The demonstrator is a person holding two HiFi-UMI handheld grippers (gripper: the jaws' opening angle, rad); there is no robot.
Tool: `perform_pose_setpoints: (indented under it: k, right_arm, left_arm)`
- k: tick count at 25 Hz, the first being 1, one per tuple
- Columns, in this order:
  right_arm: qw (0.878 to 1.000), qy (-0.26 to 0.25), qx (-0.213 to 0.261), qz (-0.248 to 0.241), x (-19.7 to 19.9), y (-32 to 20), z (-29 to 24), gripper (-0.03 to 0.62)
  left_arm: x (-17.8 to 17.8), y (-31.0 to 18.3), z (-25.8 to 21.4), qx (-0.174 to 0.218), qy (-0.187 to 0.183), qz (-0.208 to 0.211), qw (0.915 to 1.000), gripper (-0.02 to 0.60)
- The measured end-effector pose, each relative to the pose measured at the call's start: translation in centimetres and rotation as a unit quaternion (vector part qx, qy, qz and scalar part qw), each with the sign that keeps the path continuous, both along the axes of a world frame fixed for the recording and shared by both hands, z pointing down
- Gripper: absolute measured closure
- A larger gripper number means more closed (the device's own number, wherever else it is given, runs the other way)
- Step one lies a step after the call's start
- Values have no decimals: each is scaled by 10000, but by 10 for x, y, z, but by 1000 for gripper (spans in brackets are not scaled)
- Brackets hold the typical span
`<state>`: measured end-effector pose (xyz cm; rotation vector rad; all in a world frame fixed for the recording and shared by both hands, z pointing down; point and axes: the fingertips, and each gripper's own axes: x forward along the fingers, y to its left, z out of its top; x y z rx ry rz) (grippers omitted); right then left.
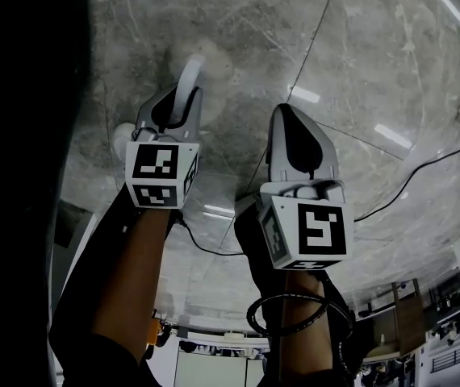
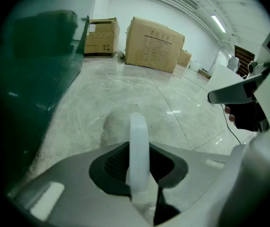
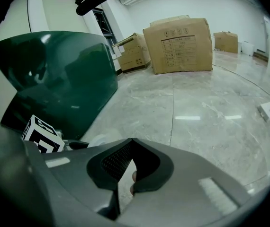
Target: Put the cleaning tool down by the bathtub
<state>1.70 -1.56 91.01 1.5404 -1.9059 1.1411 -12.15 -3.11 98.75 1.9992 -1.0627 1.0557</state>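
Left claw [image 2: 138,162] is clamped down on the tool [image 2: 138,136], with its jaws pinching the white curved handle [image 1: 190,75] from both sides. So the tool is up in the air over the marble floor [image 1: 359,71], not set down yet. The dark green tub [image 3: 64,79] is right there on the left, pretty near.

Right claw [image 3: 128,162] is closed tip to tip with nothing in it as far as I can see, just hanging next to the left one.

My guess on handling: the handle looks like smooth, stiff plastic, and light, so no strain holding it. But a glossy rounded bar like that could twist or slide in the jaws if you tip it. I can't really make out the working end of it. I'd keep the hold mid-handle like it is now and lower it gently to the floor beside the tub wall before letting go.
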Motion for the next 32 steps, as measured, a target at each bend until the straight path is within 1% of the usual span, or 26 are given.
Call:
perform_pose_setpoints:
  k: [8, 14, 20, 26, 29, 32]
  right_arm:
    - [10000, -19, -69, -19, 1, 4, 7, 569]
    - [10000, -14, -91, -6, 3, 5, 11, 569]
    - [9999, 5, -100, -68, 3, 5, 12, 569]
    - [10000, 17, -52, -77, 2, 3, 7, 569]
    - [9999, 49, 5, -122, 2, 1, 3, 569]
    - [9999, 62, 7, -90, 3, 1, -1, 569]
  left_arm:
    - [5, 0, 12, 19, -34, 66, 10000, 492]
    - [9, -3, 15, 113, -8, 159, 9998, 492]
    - [10, -5, 17, 90, -63, 300, 9995, 492]
    - [10, -4, 15, 63, -14, 386, 9992, 489]
    - [10, -3, 13, 103, -24, 506, 9987, 458]
    - [7, -6, 8, 151, -17, 497, 9986, 429]
